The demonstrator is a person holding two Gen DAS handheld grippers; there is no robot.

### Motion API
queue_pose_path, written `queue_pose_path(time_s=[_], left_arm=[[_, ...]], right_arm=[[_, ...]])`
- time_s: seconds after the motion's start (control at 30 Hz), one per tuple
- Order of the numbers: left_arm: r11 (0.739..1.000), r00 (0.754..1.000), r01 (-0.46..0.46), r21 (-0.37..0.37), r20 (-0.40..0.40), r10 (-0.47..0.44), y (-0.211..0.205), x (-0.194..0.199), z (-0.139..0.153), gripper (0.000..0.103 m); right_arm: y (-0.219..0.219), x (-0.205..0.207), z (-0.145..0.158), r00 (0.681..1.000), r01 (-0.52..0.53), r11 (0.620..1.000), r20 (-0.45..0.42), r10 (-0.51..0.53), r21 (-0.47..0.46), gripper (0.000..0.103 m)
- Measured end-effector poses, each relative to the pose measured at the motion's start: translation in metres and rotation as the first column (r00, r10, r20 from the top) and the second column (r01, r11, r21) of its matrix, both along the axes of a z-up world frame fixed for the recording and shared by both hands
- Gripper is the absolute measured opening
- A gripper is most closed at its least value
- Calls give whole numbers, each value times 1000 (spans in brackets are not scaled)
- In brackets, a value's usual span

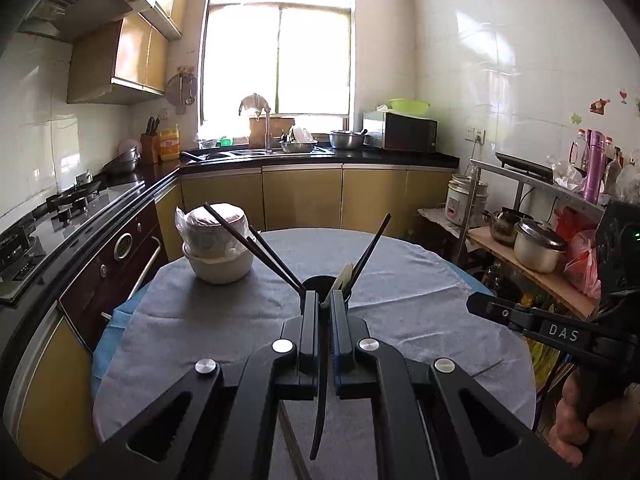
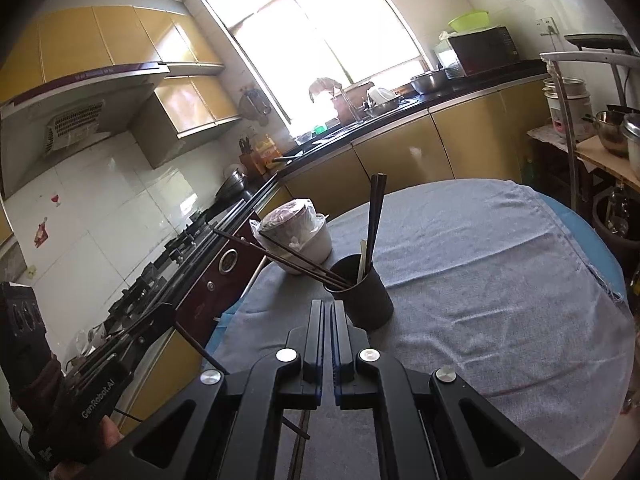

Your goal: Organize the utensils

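A black utensil cup (image 2: 362,294) stands on the grey cloth of the round table (image 2: 500,280), holding several dark chopsticks (image 2: 374,212) and a pale utensil (image 2: 362,258). In the left wrist view the cup (image 1: 320,282) sits just beyond my left gripper (image 1: 326,300), which is shut on a dark chopstick (image 1: 322,392) whose lower end hangs below the fingers. My right gripper (image 2: 328,308) is shut and empty, just in front of the cup. It also shows in the left wrist view (image 1: 476,304) at the right. Another chopstick (image 2: 298,428) lies on the cloth under it.
Stacked white bowls in a plastic bag (image 1: 218,246) stand at the table's far left. A stove counter (image 1: 60,216) runs along the left. A rack with pots (image 1: 536,244) stands to the right. A sink counter (image 1: 300,154) is at the back.
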State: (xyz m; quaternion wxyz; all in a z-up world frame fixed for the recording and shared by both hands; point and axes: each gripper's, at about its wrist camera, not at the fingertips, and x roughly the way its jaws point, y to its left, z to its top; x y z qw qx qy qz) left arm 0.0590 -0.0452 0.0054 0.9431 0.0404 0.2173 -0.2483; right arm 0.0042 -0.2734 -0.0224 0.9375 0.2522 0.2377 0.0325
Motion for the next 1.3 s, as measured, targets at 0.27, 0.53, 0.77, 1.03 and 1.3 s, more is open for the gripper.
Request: queue_pose_path(time_s=[0.27,0.53,0.77,1.03,1.3], left_arm=[[999,1000,19,-35,-15,-20,11,-4,1,5],[998,999,25,-56,-35,-27,15,-7,-5,5],[997,998,41,-69,-40,-44,17,-11,-9,5],[995,998,53,-88,-37,-57,23,-12,-10,5],[992,998,47,-114,-45,-53,31,-12,-11,5]], right_arm=[[-48,15,-49,964,45,999,-263,-41,9,31],[-112,12,-115,852,224,962,-510,-114,159,44],[-154,7,-152,711,449,879,-659,-244,159,44],[-164,29,-170,622,542,836,-709,-331,85,45],[-155,72,-165,579,475,865,-682,-446,-162,43]])
